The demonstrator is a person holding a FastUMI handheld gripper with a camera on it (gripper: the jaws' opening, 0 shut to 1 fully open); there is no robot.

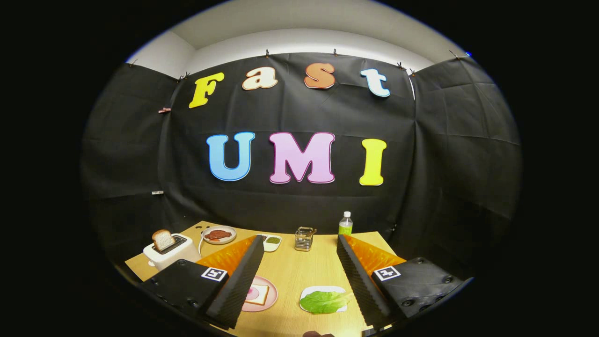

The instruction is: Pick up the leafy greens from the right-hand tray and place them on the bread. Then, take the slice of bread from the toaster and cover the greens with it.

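Gripper view: the gripper is hovering above the wooden tabletop with its jaws spread wide and pinching nothing; bare wood is showing between them.

Taking the pink plate as the landmark: it is lying low down, just inside the left finger, which is partly covering it, and it is carrying a slice of bread with a pink topping on it. No greens are lying on that slice.

To the right of the plate, near the right finger, the leafy greens are resting on their white tray, one leaf tip reaching toward that finger. They look untouched.

Beyond the plate and to its left, the white toaster is standing by the tabletop's edge with the second slice sticking upright out of its slot.

Further beyond the plate, along the back of the tabletop, are a plate of red sauce, a small white dish of green bits, a wire holder and a green-labelled bottle.

As a judgement, the task is sitting at its very start: neither step is done. The greens are not yet picked, so the first grasp is what is pending; after that come laying them on the plated bread, pulling the slice from the toaster and covering the greens with it.
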